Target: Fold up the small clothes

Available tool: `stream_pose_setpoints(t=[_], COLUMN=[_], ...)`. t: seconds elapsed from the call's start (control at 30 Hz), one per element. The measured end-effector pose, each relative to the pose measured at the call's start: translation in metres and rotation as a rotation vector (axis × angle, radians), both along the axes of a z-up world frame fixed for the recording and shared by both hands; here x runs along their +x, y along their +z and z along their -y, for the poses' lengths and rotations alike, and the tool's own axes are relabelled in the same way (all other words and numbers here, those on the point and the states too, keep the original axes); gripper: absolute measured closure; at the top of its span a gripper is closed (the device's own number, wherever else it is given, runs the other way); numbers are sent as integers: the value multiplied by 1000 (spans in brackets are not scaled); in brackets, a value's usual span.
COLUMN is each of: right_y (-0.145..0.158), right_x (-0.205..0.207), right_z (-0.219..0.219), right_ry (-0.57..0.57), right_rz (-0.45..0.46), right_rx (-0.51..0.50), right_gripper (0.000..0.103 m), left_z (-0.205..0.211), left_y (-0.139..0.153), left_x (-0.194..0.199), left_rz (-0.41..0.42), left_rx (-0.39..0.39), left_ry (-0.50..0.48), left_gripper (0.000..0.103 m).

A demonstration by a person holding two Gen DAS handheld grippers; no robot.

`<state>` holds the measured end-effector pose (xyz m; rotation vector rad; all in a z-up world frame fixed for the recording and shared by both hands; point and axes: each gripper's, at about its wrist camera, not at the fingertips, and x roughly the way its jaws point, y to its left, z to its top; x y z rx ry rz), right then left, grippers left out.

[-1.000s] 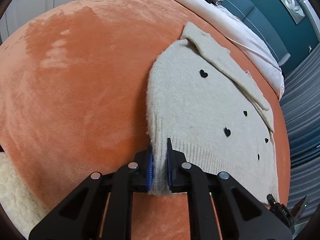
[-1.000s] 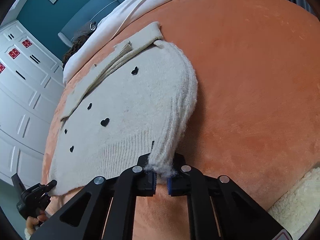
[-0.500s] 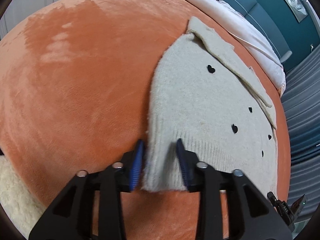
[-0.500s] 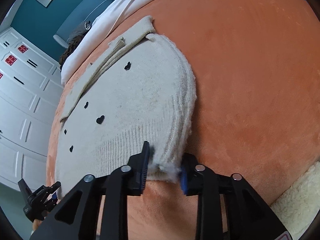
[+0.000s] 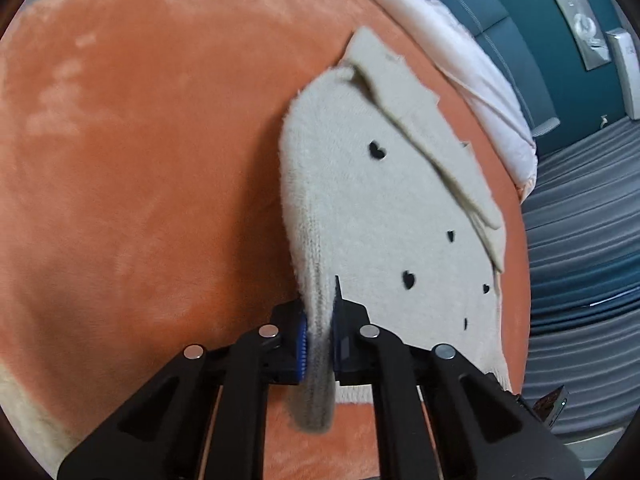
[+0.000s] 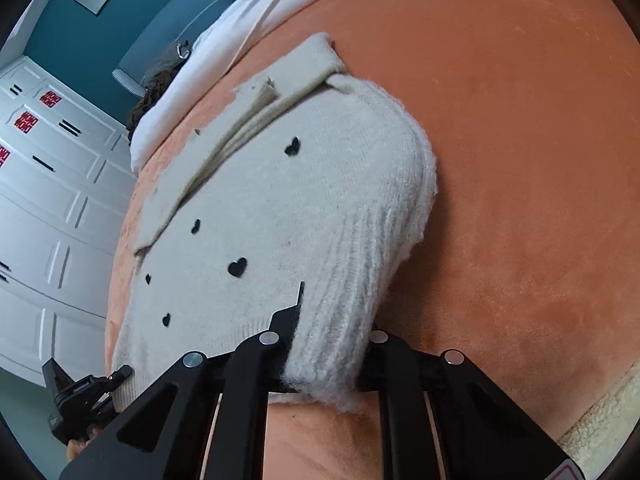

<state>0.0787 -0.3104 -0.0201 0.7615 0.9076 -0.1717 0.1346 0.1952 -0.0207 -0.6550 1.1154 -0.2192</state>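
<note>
Gripping the cream sweater (image 5: 384,208) at its two near corners, I have both tools closed on the knit. My left gripper (image 5: 319,344) has its jaws pinched tight on the folded side edge, and a grey-shadowed tail of the ribbed hem hangs out below them. My right gripper (image 6: 330,344) is clamped on the opposite bunched edge, where a thick ribbed roll of fabric fills the space between the jaws and fuzzy fibres stick out underneath. Ahead of both sets of jaws the sweater lies spread on the orange blanket (image 5: 140,168), scattered with small black hearts (image 6: 237,267), and its collar flap (image 5: 420,120) is folded along the far edge. Beyond that, further from the jaws, a white duvet (image 6: 224,44) runs along the bed against a teal headboard (image 5: 516,36). In the right view, white cabinet doors (image 6: 52,216) stand off to the left of the jaws, and the other tool shows small at the sweater's lower left corner.
</note>
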Motion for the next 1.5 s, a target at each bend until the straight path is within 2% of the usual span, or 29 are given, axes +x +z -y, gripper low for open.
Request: stream_pose_setpoints(t=[0.17, 0.27, 0.37, 0.5, 0.6, 0.67, 0.73, 0.77, 0.83, 0.93, 0.97, 1.03, 1.1, 1.13, 1.17, 1.23, 1.3, 1.33, 1.37, 1.43, 1.5], right_y=[46, 64, 74, 78, 80, 85, 97, 106, 124, 143, 145, 135, 118, 106, 95, 84, 83, 83, 83, 76, 70], right_x=[-37, -71, -113, -180, -226, -245, -249, -244, -223, -162, -139, -88, -48, -33, -24, -23, -38, -49, -58, -64, -60], right_z=[1, 1, -6, -30, -48, -54, -55, -51, -41, -19, -16, -2, 6, 9, 11, 12, 11, 12, 9, 5, -1], right_ry=[47, 95, 204, 409, 519, 554, 550, 527, 480, 360, 320, 225, 126, 75, 19, -57, -105, -118, -122, -88, -38], right_rz=[107, 112, 58, -55, -119, -135, -109, -68, 29, 194, 226, 269, 258, 241, 213, 202, 233, 244, 251, 218, 170], right_rx=[-55, -114, -184, -286, -269, -239, -229, -225, -219, -214, -201, -173, -195, -191, -190, -162, -145, -151, -160, -216, -279], right_gripper=[94, 94, 94, 94, 94, 94, 94, 94, 94, 93, 93, 91, 81, 73, 65, 64, 53, 43, 41, 41, 41], left_z=[-11, -10, -9, -16, -25, -30, -36, -37, -32, -10, -3, 10, 22, 28, 34, 40, 35, 32, 27, 22, 28], left_y=[41, 58, 69, 74, 83, 89, 102, 112, 132, 154, 156, 147, 128, 116, 99, 72, 64, 62, 61, 61, 58], left_x=[-33, -67, -113, -183, -226, -241, -234, -223, -194, -134, -111, -68, -30, -17, -7, 0, -12, -22, -31, -42, -38], left_rz=[67, 62, 45, -10, -33, -62, -60, -28, 60, 208, 244, 261, 252, 246, 229, 181, 175, 184, 195, 250, 261], left_rx=[-20, -5, 55, 113, 139, 133, 103, 88, 69, 121, 137, 148, 160, 191, 240, 317, 306, 285, 278, 283, 332], left_ry=[-72, -139, -243, -342, -370, -359, -321, -295, -280, -275, -253, -212, -183, -162, -129, -105, -104, -105, -98, -117, -147], left_gripper=[97, 97, 97, 97, 97, 97, 97, 97, 97, 97, 96, 95, 91, 89, 83, 78, 69, 51, 35, 31, 27])
